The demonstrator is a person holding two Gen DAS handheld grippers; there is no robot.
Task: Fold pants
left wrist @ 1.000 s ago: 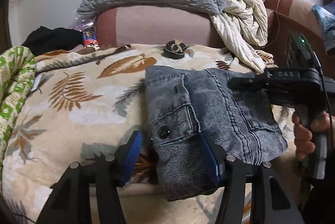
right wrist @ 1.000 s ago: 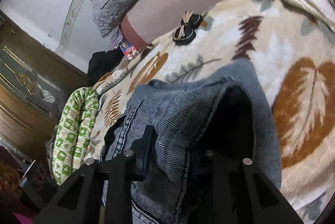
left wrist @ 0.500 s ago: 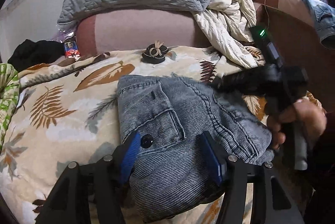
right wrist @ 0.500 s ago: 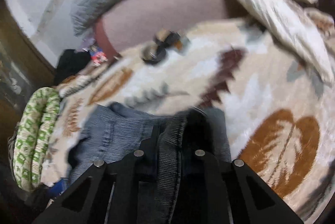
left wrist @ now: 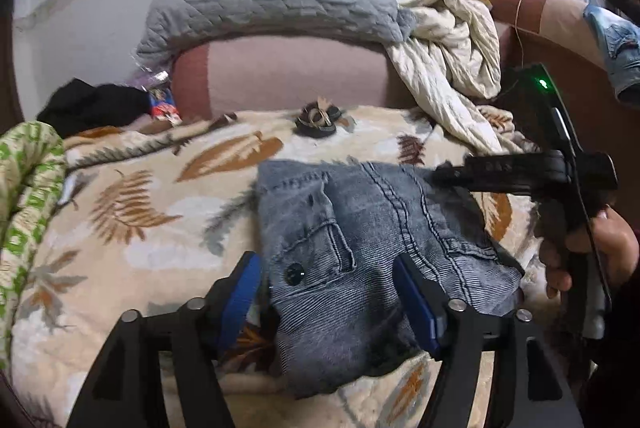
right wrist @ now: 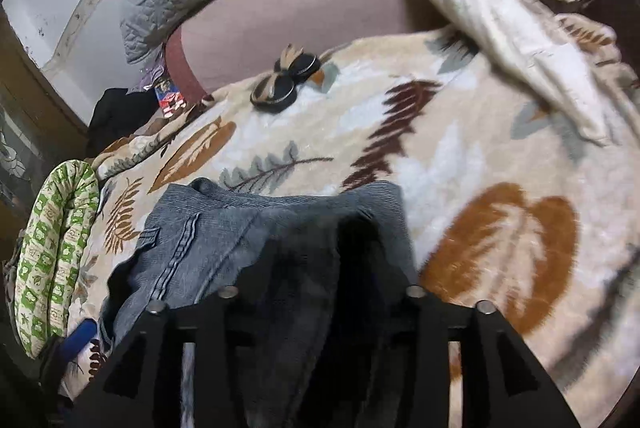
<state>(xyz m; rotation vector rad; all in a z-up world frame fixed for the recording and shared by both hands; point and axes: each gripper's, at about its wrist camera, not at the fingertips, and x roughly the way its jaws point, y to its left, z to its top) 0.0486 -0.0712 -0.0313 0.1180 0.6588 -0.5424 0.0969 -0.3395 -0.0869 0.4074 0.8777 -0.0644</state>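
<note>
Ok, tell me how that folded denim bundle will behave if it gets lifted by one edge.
The folded jeans would probably sag and start unfolding: the layers lie loose and rumpled on the leaf-print blanket. They look thick and seamed, so likely fairly heavy for their size. The ribbed denim should not slip easily between the left gripper fingers, which are opening around it.
</note>
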